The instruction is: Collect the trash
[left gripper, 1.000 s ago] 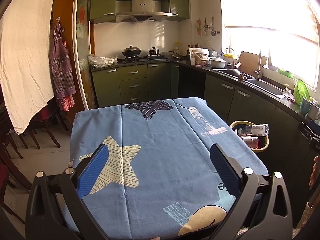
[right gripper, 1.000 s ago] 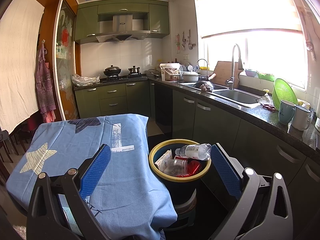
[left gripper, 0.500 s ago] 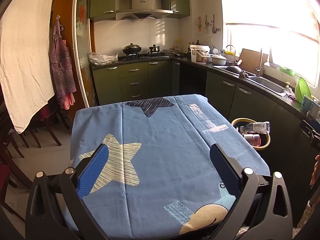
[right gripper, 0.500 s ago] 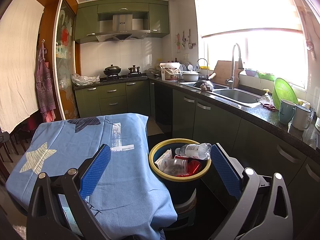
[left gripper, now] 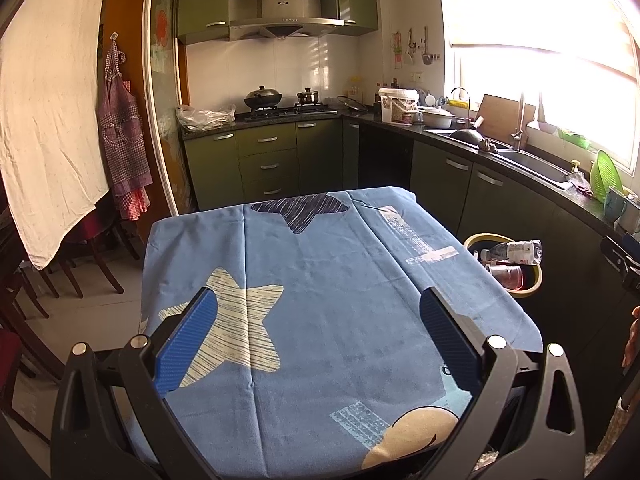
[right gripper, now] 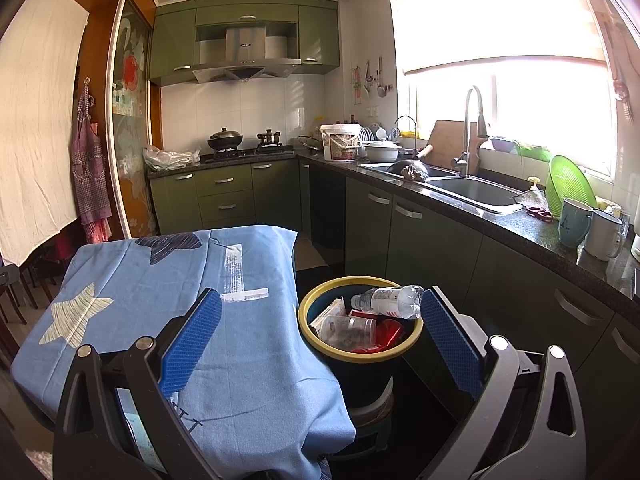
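Observation:
A yellow-rimmed dark trash bin point(right gripper: 320, 344) stands on the floor to the right of the table; it also shows in the left wrist view point(left gripper: 534, 280). In it lie a clear plastic bottle point(right gripper: 386, 300), a clear plastic cup point(right gripper: 348, 330), a carton and red wrappers. My right gripper point(right gripper: 320, 334) is open and empty, held above and in front of the bin. My left gripper point(left gripper: 320, 332) is open and empty over the table covered with a blue star-patterned cloth point(left gripper: 320, 280).
Green kitchen cabinets point(right gripper: 424, 236) and a dark counter with a sink point(right gripper: 472, 190), mugs point(right gripper: 574, 222) and a green colander run along the right. A stove with pots point(left gripper: 280, 104) is at the back. Wooden chairs point(left gripper: 80, 256) stand at the left.
The left wrist view has tilted slightly, so the table and bin sit a little differently in frame. The right gripper has hardly moved. Both stay open.

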Action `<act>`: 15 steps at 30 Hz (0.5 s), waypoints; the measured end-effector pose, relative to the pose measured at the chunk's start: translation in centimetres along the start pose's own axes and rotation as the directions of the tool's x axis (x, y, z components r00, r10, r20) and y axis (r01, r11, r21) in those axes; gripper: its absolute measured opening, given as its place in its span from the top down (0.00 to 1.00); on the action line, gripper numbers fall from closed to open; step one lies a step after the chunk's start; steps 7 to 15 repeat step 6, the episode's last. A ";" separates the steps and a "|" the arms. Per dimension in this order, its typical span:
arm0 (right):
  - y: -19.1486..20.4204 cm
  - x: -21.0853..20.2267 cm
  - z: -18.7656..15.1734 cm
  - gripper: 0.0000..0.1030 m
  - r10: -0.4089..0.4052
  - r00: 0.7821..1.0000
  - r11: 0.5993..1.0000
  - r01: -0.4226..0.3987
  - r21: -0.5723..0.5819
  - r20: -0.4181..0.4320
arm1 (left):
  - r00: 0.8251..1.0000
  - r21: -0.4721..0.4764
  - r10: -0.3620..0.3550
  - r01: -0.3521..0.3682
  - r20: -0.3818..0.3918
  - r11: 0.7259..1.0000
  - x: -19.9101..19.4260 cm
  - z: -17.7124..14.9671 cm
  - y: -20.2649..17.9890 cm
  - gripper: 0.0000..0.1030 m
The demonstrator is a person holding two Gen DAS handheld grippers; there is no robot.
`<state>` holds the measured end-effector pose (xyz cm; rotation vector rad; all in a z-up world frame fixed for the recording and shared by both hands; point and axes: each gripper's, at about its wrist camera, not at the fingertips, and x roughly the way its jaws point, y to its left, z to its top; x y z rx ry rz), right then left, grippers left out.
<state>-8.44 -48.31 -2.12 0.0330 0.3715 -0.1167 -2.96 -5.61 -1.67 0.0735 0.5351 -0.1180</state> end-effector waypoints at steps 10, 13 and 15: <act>0.4 1.1 -0.4 0.05 0.007 1.000 1.000 -0.007 -0.009 -0.011 | 0.999 -0.024 0.015 -0.016 -0.030 1.000 1.5 -0.1 1.4 0.06; 0.4 1.1 -0.4 0.05 0.007 1.000 1.000 -0.007 -0.009 -0.011 | 0.999 -0.024 0.015 -0.016 -0.030 1.000 1.5 -0.1 1.4 0.06; 0.4 1.1 -0.4 0.05 0.007 1.000 1.000 -0.007 -0.009 -0.011 | 0.999 -0.024 0.015 -0.016 -0.030 1.000 1.5 -0.1 1.4 0.06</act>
